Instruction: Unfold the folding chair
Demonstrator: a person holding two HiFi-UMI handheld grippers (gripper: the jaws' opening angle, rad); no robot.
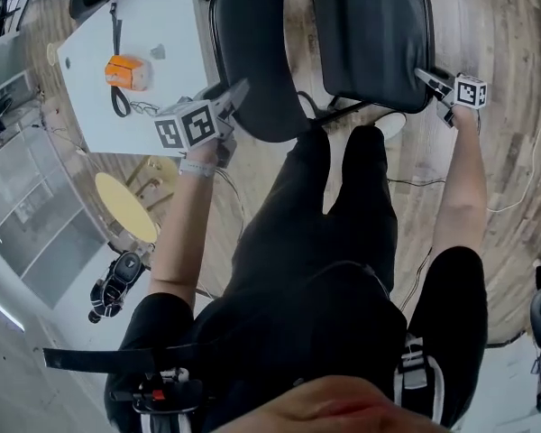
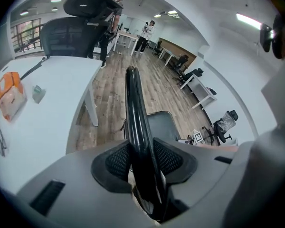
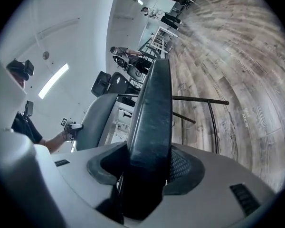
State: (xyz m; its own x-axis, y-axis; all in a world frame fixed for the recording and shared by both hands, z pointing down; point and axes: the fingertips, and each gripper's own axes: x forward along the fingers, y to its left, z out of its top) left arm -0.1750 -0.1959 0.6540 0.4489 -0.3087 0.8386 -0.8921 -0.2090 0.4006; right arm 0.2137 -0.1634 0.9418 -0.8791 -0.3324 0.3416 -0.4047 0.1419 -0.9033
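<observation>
The black folding chair stands in front of me on the wood floor. In the head view its backrest is at the left and its padded seat at the right, spread apart. My left gripper is shut on the backrest's thin edge, which runs up between the pads. My right gripper is shut on the seat's outer edge, which fills the gap between its pads. The chair's metal tubes show beyond the seat.
A white table stands left of the chair and carries an orange object and glasses. A round yellow stool sits by my left side. A black office chair stands behind the table. People stand far off.
</observation>
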